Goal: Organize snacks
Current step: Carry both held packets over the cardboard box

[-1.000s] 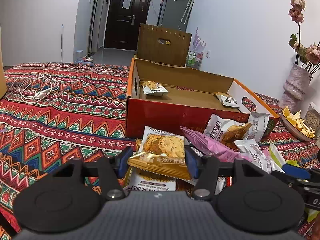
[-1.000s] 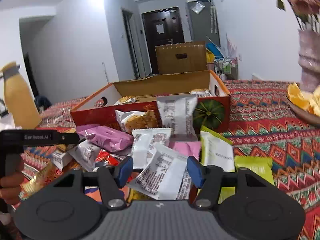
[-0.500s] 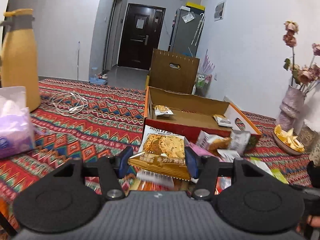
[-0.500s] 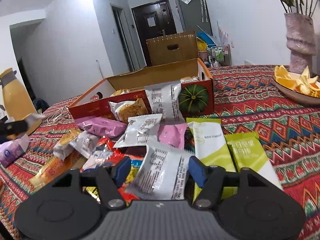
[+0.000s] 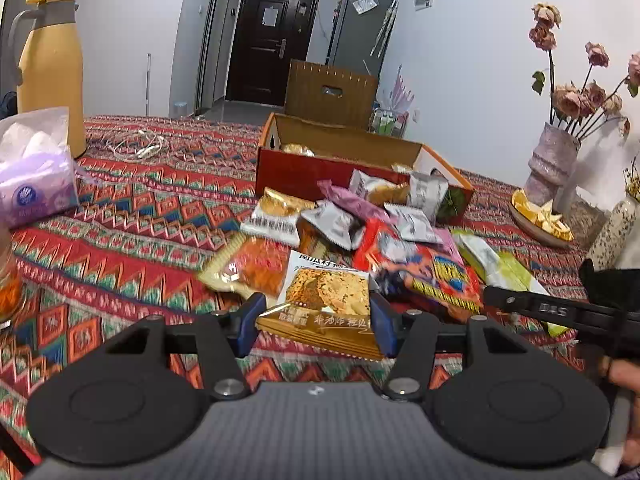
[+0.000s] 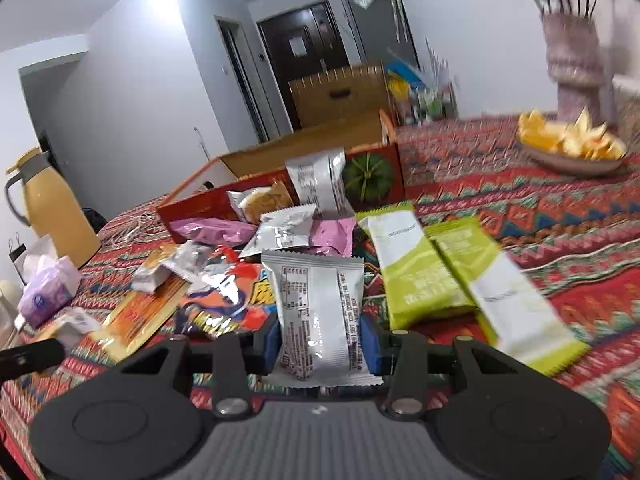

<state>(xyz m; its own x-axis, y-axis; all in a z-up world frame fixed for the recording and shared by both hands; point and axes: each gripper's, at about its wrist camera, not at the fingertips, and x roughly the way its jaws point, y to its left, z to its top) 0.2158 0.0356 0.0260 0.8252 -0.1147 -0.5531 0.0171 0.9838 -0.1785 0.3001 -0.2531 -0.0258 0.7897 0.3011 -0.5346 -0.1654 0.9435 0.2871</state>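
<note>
Left wrist view: the left gripper (image 5: 316, 326) clamps one gold cracker packet (image 5: 326, 306) between its two blue pads, lifted above the patterned tablecloth (image 5: 120, 240). Beyond lies one heap of snack packets (image 5: 372, 236), too overlapped to count, in front of one open red box (image 5: 320, 168). Right wrist view: the right gripper (image 6: 322, 338), jaws just closing, pinches one silver packet (image 6: 316, 312). Two green bars (image 6: 448, 276) lie beside it; everything farther back is blurred.

Glossy foil silver packet (image 6: 320, 312), woven patterned tablecloth (image 5: 132, 216), matt cardboard box (image 5: 304, 176), smooth plastic yellow jug (image 5: 50, 68).
</note>
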